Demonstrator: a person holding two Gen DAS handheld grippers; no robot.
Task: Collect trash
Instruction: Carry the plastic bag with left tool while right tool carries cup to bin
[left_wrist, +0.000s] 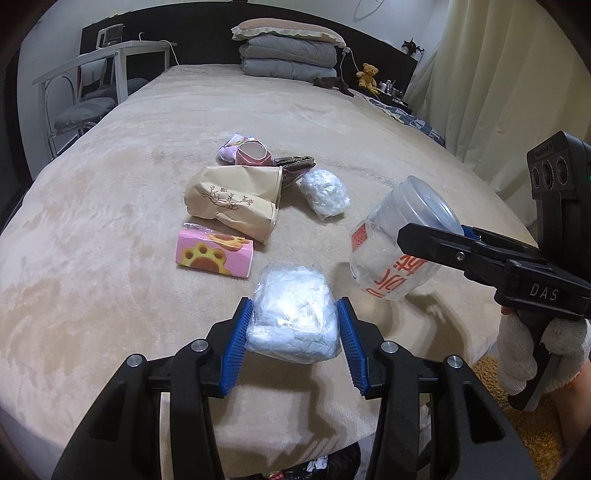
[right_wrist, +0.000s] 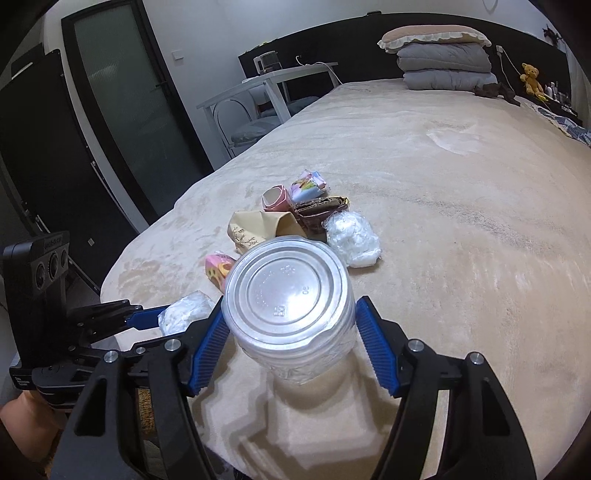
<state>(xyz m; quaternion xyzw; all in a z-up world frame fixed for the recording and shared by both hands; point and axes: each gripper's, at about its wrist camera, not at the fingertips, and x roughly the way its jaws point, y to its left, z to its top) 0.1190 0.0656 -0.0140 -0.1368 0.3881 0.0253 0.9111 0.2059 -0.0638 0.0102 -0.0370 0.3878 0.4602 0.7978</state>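
My left gripper (left_wrist: 294, 325) is shut on a white wad of tissue in clear plastic (left_wrist: 295, 314), held just above the beige bed cover near the front edge; it also shows in the right wrist view (right_wrist: 184, 310). My right gripper (right_wrist: 290, 325) is shut on a clear plastic cup with red print (right_wrist: 290, 295), lifted off the bed; it also shows in the left wrist view (left_wrist: 399, 243). More trash lies mid-bed: a pink paw-print pack (left_wrist: 216, 254), a tan paper bag (left_wrist: 236, 199), a second white plastic wad (left_wrist: 325, 192), a pink paper cup (left_wrist: 253, 153) and brown cardboard (left_wrist: 295, 166).
The bed (left_wrist: 129, 206) fills both views. Folded grey blankets and a pillow (left_wrist: 291, 48) and a teddy bear (left_wrist: 367, 74) sit at its head. A white table with chairs (left_wrist: 96, 74) stands left, curtains (left_wrist: 498, 74) right. A dark bag with scraps (left_wrist: 317, 465) shows below the bed edge.
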